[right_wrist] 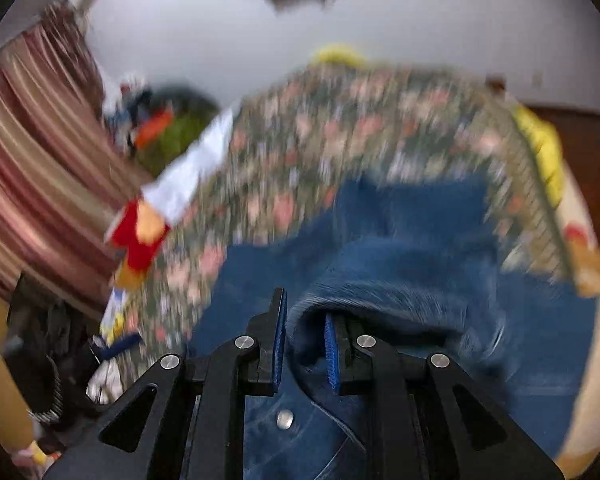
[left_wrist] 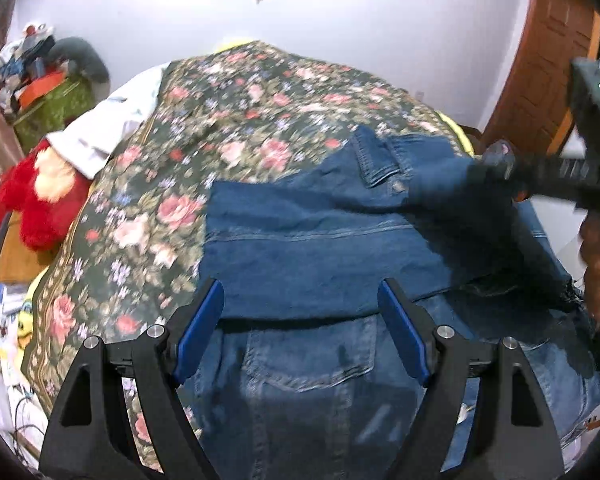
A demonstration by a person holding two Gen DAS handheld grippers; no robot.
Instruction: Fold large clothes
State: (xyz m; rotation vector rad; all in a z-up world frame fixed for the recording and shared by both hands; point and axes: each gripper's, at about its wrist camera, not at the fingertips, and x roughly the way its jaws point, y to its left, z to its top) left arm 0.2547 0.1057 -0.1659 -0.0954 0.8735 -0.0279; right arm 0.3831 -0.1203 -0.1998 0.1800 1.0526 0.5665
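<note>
On the floral bedspread (left_wrist: 228,128) of the bed, a blue denim jacket (left_wrist: 300,248) is spread, stitched seams and pocket flaps showing. A fold of it is clamped by the right gripper (right_wrist: 305,334); the left gripper (left_wrist: 300,312) is held open above it.

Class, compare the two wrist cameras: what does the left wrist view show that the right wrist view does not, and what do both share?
Only the left wrist view shows the open left gripper above the denim jacket, the right gripper from outside, the hand holding it, and a wooden door.

Only the right wrist view shows the right gripper's fingers shut on a denim fold, a metal snap button, and the striped curtain.

Both show the jacket, the floral bedspread and the red plush toy.
</note>
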